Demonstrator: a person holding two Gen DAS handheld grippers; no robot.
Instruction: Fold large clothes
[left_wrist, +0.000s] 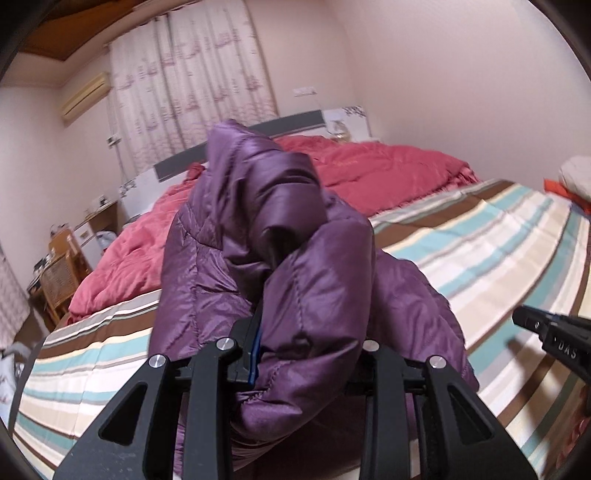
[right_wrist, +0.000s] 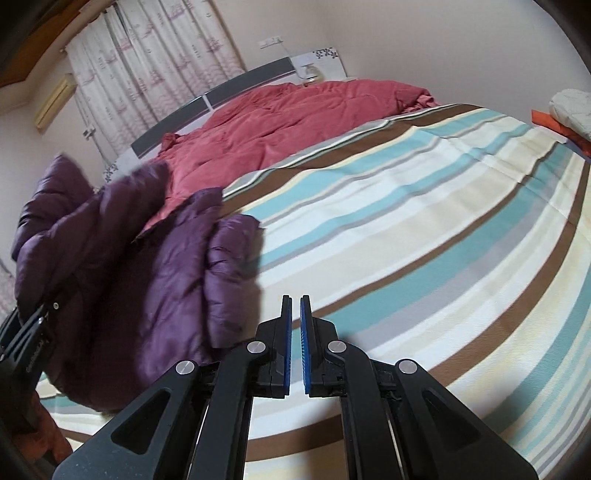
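A purple puffy jacket (left_wrist: 288, 258) hangs bunched in my left gripper (left_wrist: 295, 343), which is shut on a thick fold of it; one blue pad shows at the left and the other finger is buried in the fabric. The jacket's lower part trails onto the striped bed sheet (left_wrist: 480, 251). In the right wrist view the jacket (right_wrist: 147, 266) is at the left, with the left gripper (right_wrist: 48, 310) clamped on it at the frame's edge. My right gripper (right_wrist: 295, 306) is shut with nothing between its blue pads, above the sheet just right of the jacket. Its tip (left_wrist: 524, 319) pokes in at the right of the left wrist view.
A rumpled pink quilt (right_wrist: 295, 114) fills the head of the bed below the grey headboard (right_wrist: 221, 88). Folded white and orange items (right_wrist: 569, 110) lie at the bed's far right edge. A wicker chair (left_wrist: 59, 277) and bedside cabinet (left_wrist: 92, 229) stand left of the bed.
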